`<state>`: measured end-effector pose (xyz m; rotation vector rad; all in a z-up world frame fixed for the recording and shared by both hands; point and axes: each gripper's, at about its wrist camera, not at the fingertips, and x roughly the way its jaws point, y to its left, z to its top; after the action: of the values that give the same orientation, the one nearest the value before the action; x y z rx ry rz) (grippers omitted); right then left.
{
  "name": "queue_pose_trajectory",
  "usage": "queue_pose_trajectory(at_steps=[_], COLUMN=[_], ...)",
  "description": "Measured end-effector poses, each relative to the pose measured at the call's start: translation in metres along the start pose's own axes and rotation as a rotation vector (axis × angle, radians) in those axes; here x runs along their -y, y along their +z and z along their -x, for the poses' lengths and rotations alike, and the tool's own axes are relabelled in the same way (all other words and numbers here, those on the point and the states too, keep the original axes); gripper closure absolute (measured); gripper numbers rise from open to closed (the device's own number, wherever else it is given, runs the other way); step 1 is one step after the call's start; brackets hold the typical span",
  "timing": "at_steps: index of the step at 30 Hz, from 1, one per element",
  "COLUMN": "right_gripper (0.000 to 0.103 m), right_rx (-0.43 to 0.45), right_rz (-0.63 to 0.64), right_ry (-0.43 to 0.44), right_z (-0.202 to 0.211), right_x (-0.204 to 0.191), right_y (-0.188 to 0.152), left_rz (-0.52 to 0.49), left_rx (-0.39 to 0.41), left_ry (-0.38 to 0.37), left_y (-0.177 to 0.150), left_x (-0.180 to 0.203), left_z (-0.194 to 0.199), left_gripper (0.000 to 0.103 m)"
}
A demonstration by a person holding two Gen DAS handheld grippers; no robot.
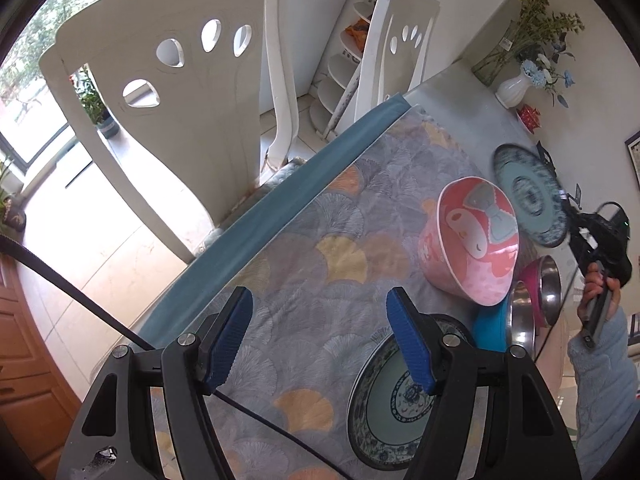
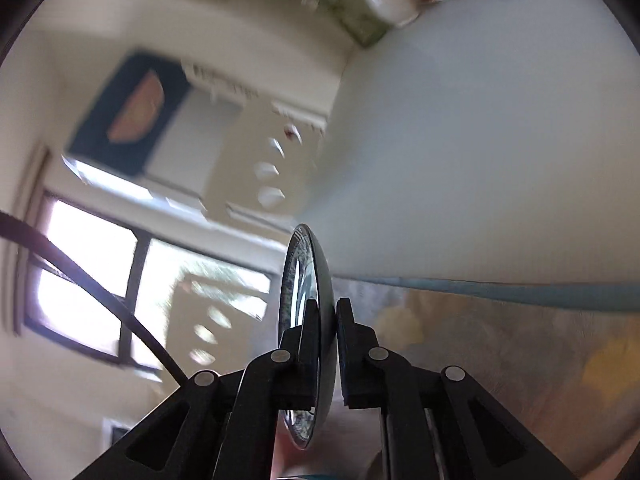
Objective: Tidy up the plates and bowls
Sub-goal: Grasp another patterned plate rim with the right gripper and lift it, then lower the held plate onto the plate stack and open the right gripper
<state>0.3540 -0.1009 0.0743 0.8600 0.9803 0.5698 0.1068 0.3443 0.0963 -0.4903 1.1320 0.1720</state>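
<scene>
Patterned cloth (image 1: 320, 240) with fan-shaped leaves covers the table in front of you, edged by a teal band, with two white chairs (image 1: 168, 92) pulled up at its far side and a white vase of blue flowers (image 1: 514, 88) near the wall. Your left gripper (image 1: 320, 340) hangs over the cloth with its blue pads (image 1: 230, 336) standing apart and nothing between them. Just under its right finger lies a blue-and-white patterned plate (image 1: 384, 412), flat on the cloth. Beyond that plate sits a pink cartoon bowl (image 1: 476, 244), tipped so its inside faces you. Beside the pink bowl, two steel bowls (image 1: 532, 304) with blue and magenta outsides lean on edge, one against the other. Your right hand (image 1: 600, 284), in a pale blue sleeve, carries the right gripper (image 2: 327, 316), whose jaws are clamped tight on the rim of a dark-rimmed blue plate (image 1: 530, 194). That plate is held up on edge, off the cloth, past the pink bowl. From the right wrist it appears edge-on and the room behind it is blurred.
</scene>
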Motion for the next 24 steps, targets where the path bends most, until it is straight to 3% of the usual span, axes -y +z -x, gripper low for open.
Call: queue_pose_trajectory(at_steps=[6,13,16,19,24], right_gripper=[0.095,0.095,0.095,0.093,0.091], right_rx=[0.026,-0.037,-0.090,-0.125,-0.154], right_rz=[0.007,-0.053,-0.082,-0.082,-0.128], right_ry=[0.123,0.244,0.267,0.266,0.260], right_z=[0.046,0.072,0.077,0.081,0.082], right_x=[-0.049,-0.086,-0.090,-0.093,-0.088], right_y=[-0.031,-0.127,-0.174,-0.214,-0.261], left_rz=[0.022,-0.017,-0.077,-0.095,-0.108], left_rx=[0.035,0.091,0.101,0.072,-0.001], left_ry=[-0.060,-0.235,-0.270,-0.309,-0.308], left_y=[-0.006,-0.020,-0.034,-0.049,-0.076], left_x=[0.001,0.027,0.039,0.042,0.036], left_z=[0.018,0.051,0.062,0.063,0.049], left_gripper=[0.035,0.035,0.030,0.030,0.030])
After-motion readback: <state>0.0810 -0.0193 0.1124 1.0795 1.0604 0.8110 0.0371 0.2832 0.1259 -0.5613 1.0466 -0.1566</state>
